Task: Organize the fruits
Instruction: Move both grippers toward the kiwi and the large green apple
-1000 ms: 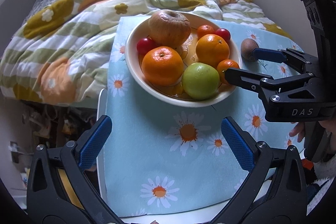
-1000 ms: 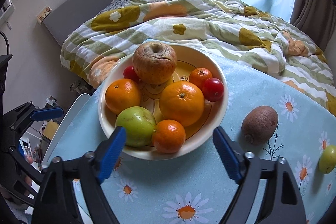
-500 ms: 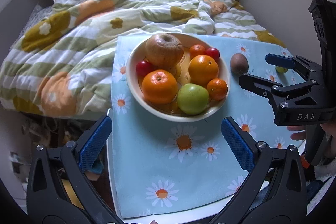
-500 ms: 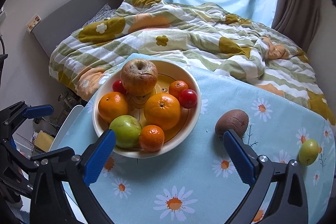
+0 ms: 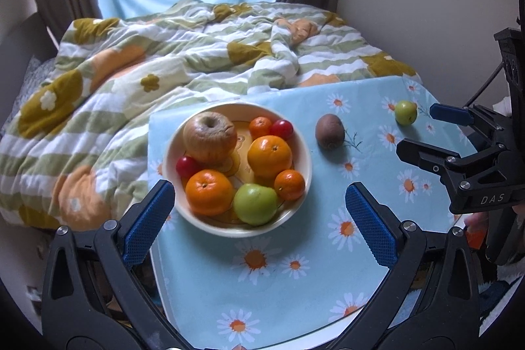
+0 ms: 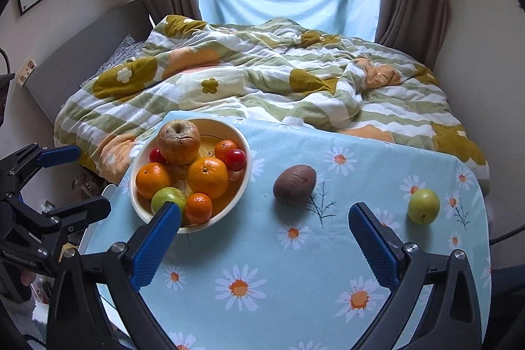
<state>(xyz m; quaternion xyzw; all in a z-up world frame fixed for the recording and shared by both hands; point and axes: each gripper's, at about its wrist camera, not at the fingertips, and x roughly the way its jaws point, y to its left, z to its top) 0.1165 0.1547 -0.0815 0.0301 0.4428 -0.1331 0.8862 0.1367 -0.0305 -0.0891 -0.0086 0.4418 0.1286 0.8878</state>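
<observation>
Your left gripper (image 5: 259,227) and right gripper (image 6: 262,236): black frames, silver screws, ribbed blue pads (image 5: 146,223); "DAS" marking on the right.

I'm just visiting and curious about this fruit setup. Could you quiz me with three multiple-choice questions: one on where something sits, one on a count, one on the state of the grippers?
1. Where is the kiwi?
A in the bowl
B on the tablecloth
C on the bed

2. How many fruits lie outside the bowl?
A two
B none
C five

3. The right gripper is
A shut on a tomato
B shut on the kiwi
C open, holding nothing

Answers: B, it rests on the cloth beside the bowl; A, kiwi and small green apple; C, fingers spread wide.
</observation>
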